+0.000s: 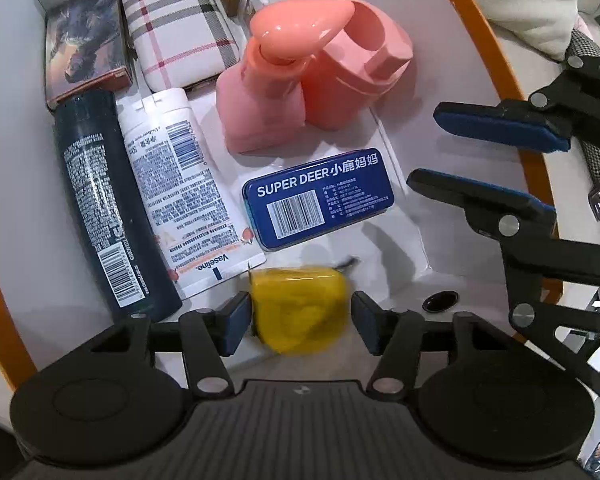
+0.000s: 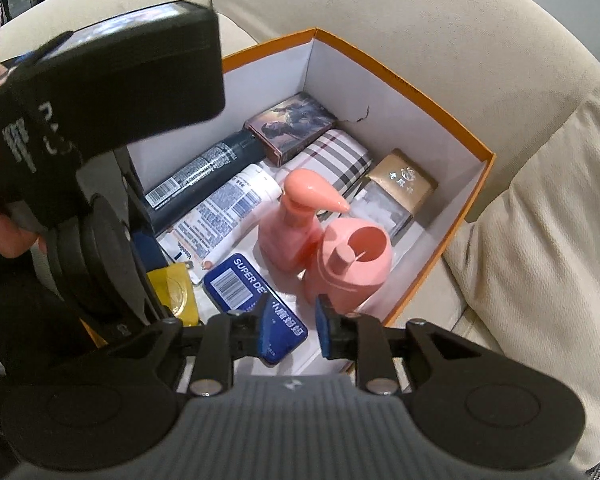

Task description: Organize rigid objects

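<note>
**Yellow packet at the box's near edge**

While the left gripper (image 1: 300, 320) points down into the orange-rimmed white cardboard box (image 2: 384, 80), a small blurred yellow packet (image 1: 298, 308) sits between its blue-padded fingers (image 1: 236, 326); the left pad looks to be touching it, the right pad stands slightly clear, so the jaws read as released. No earlier view bears on this. The packet lies by the box's near edge. Just beyond it lies a flat blue tin printed "SUPER DEER" (image 1: 318, 198), with a white Vaseline tube (image 1: 184, 196) and a dark spray can (image 1: 108, 204) lying side by side along the left wall. Two pink plastic pump bottles (image 1: 308, 80) stand touching near the middle. A plaid case (image 1: 180, 28) and a dark picture-printed carton (image 1: 84, 40) sit at the far left corner. The right gripper (image 2: 294, 328) hovers over the box's near right edge, its jaws narrowly apart with nothing between them.
</note>
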Demonstrator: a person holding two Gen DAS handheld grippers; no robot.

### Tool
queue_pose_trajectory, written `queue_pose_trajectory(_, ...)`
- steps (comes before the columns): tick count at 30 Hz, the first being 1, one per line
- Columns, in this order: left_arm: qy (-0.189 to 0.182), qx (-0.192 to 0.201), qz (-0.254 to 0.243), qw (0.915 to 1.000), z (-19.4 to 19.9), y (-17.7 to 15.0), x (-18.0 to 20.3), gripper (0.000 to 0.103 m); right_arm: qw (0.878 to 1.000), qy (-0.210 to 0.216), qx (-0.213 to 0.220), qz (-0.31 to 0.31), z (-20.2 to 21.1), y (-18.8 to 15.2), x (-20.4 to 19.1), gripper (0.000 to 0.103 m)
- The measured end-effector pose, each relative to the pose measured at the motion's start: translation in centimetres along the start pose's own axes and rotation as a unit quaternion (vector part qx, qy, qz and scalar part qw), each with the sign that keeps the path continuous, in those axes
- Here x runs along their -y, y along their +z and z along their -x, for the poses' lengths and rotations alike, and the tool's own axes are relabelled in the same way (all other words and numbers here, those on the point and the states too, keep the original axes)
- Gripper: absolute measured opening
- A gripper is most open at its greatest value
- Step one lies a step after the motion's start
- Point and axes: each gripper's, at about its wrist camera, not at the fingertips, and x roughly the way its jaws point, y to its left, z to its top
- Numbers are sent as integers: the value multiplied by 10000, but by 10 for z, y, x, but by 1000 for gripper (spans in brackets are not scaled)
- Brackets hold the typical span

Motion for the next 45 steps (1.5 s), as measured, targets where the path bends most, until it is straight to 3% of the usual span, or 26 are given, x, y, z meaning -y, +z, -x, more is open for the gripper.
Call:
queue_pose_trajectory(3, -34, 52, -57, 10000, 5, -1, 0, 74, 10000, -29, -20, -19, 3, 1, -1, 28)
queue_pose_trajectory(8, 9, 390, -279, 9988, 36, -11, 0, 74, 9999, -49, 9, -154, 12, 2, -3, 29)
queue_pose_trajectory(11, 103, 816, -472, 9955, 65, -21, 0, 74, 9994, -124, 32, -334, 22, 4, -4, 33)
queue_pose_trajectory(14, 241, 1516, -601, 9863, 100, -37, -7, 74, 9974, -129, 107, -704, 35, 8, -6, 35)
queue_pose_trajectory(19, 631, 2884, -463, 9543, 163, -76, -23, 74, 9902, -209, 368, -1333, 59, 24, -20, 37)
queue_pose_trajectory(24, 1381, 4084, -332, 9017, 206, -132, -42, 79, 9741, -486, 672, -2105, 77, 44, -51, 46)
queue_pose_trajectory(30, 2069, 4869, -69, 8485, 234, -190, -60, 88, 9496, -787, 1463, -2660, 103, 63, -100, 53)
queue_pose_trajectory(34, 2064, 5221, 315, 8269, 240, -214, -75, 90, 9300, -1079, 1953, -2922, 118, 68, -141, 67)
queue_pose_trajectory(37, 2019, 5320, 553, 8204, 237, -227, -84, 90, 9168, -1359, 2175, -3062, 122, 65, -170, 76)
queue_pose_trajectory(40, 2039, 5261, 637, 8231, 227, -235, -90, 93, 9043, -1653, 2323, -3179, 121, 59, -195, 85)
queue_pose_trajectory(42, 2132, 5124, 667, 8292, 218, -238, -92, 103, 9010, -1790, 2348, -3179, 118, 54, -208, 88)
queue_pose_trajectory(45, 1922, 4986, 766, 8418, 205, -243, -96, 103, 8993, -1906, 2306, -3190, 114, 47, -219, 96)
